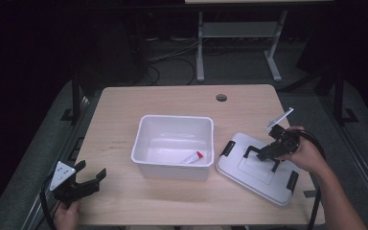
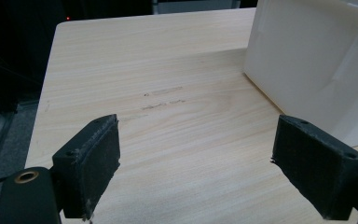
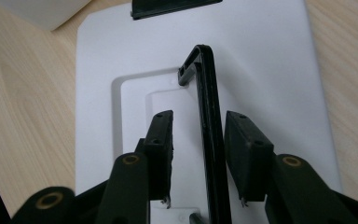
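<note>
A white bin (image 1: 143, 139) stands mid-table with a small red-and-white tube (image 1: 192, 157) lying in it. To its right a white lid (image 1: 256, 175) lies flat on the table, its black handle (image 3: 207, 93) raised. My right gripper (image 3: 199, 116) is down over the lid (image 3: 270, 60) with the handle between its jaws; the bar sits close to the right pad, with a gap to the left pad. In the high view this right gripper (image 1: 267, 153) is held over the lid's middle. My left gripper (image 1: 92, 168) rests at the table's near left corner, open and empty (image 2: 200, 135).
Black clips (image 1: 228, 148) sit at the lid's ends, one at the top of the right gripper view (image 3: 172, 7). The bin wall (image 2: 317, 60) stands ahead and to the right of the left jaws. A cable hole (image 1: 221, 97) lies near the table's far edge.
</note>
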The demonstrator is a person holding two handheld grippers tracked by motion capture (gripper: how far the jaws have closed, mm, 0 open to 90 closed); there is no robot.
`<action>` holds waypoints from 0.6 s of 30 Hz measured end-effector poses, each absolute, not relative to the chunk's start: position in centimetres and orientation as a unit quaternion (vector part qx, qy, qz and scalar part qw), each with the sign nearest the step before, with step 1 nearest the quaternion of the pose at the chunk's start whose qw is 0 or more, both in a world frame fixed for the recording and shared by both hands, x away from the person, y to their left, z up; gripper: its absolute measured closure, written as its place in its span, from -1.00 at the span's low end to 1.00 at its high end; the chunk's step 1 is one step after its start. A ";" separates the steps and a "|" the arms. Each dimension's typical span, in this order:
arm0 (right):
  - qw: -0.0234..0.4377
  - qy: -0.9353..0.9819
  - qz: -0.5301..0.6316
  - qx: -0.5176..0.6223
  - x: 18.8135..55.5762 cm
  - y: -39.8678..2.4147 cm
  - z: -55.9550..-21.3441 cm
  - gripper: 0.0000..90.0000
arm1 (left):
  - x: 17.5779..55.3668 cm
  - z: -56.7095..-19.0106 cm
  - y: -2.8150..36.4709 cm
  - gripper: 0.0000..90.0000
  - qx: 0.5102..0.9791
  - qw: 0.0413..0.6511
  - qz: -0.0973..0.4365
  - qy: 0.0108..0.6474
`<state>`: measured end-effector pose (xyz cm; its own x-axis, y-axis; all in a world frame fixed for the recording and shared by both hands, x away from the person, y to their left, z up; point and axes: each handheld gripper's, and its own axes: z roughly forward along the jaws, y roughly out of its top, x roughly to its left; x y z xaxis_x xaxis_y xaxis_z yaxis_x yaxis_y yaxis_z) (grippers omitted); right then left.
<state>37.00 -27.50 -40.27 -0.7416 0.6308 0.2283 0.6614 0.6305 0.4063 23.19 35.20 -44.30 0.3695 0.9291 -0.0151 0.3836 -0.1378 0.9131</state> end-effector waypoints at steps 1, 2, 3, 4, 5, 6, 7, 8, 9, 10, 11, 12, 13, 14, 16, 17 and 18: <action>0.032 -0.903 -0.240 -0.356 37.0 -27.5 -40.3 0.47 | 23.2 -44.3 35.2 -0.69 0.691 0.454 0.300 0.475; 0.033 -0.902 -0.240 -0.356 37.0 -27.6 -40.4 0.49 | 23.2 -44.3 35.2 -0.69 0.691 0.455 0.299 0.475; 0.032 -0.902 -0.240 -0.356 37.0 -27.6 -40.4 0.53 | 23.2 -44.3 35.2 -0.69 0.692 0.454 0.300 0.474; 0.032 -0.902 -0.242 -0.357 37.0 -27.6 -40.4 0.57 | 23.2 -44.3 35.2 -0.69 0.692 0.454 0.301 0.474; 0.031 -0.901 -0.244 -0.356 36.9 -27.7 -40.4 0.60 | 23.2 -44.3 35.2 -0.69 0.692 0.453 0.301 0.475; 0.032 -0.901 -0.245 -0.355 36.9 -27.8 -40.4 0.62 | 23.2 -44.3 35.2 -0.69 0.692 0.454 0.301 0.475; 0.032 -0.901 -0.246 -0.355 36.9 -27.8 -40.4 0.65 | 23.2 -44.3 35.2 -0.69 0.692 0.454 0.300 0.475; 0.031 -0.901 -0.248 -0.355 36.8 -27.8 -40.4 0.67 | 23.2 -44.3 35.2 -0.69 0.692 0.454 0.300 0.475; 0.032 -0.901 -0.248 -0.355 36.8 -27.9 -40.4 0.67 | 23.2 -44.3 35.1 -0.69 0.692 0.453 0.300 0.475; 0.033 -0.901 -0.248 -0.354 36.8 -27.9 -40.5 0.69 | 23.2 -44.3 35.1 -0.69 0.692 0.453 0.300 0.475; 0.033 -0.902 -0.248 -0.353 36.8 -27.9 -40.5 0.71 | 23.2 -44.3 35.1 -0.69 0.693 0.453 0.300 0.474; 0.033 -0.902 -0.248 -0.352 36.8 -27.9 -40.6 0.71 | 23.2 -44.3 35.1 -0.69 0.693 0.453 0.301 0.474; 0.034 -0.902 -0.248 -0.352 36.7 -27.9 -40.6 0.73 | 23.2 -44.3 35.1 -0.69 0.693 0.453 0.301 0.473; 0.035 -0.902 -0.248 -0.351 36.7 -27.9 -40.7 0.76 | 23.2 -44.3 35.1 -0.69 0.693 0.453 0.301 0.474; 0.038 -0.902 -0.248 -0.351 36.7 -27.9 -40.8 0.80 | 23.2 -44.3 35.1 -0.69 0.692 0.453 0.300 0.475; 0.039 -0.903 -0.248 -0.350 36.7 -27.9 -40.8 0.81 | 23.2 -44.3 35.1 -0.69 0.692 0.453 0.300 0.474; 0.039 -0.903 -0.249 -0.349 36.6 -27.9 -40.9 0.82 | 23.2 -44.3 35.1 -0.69 0.693 0.453 0.301 0.474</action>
<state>36.63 -27.91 -40.85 -0.7539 0.6101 0.2438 0.6488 0.6326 0.4229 23.18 35.11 -44.32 0.3703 0.9288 -0.0119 0.3843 -0.1416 0.9123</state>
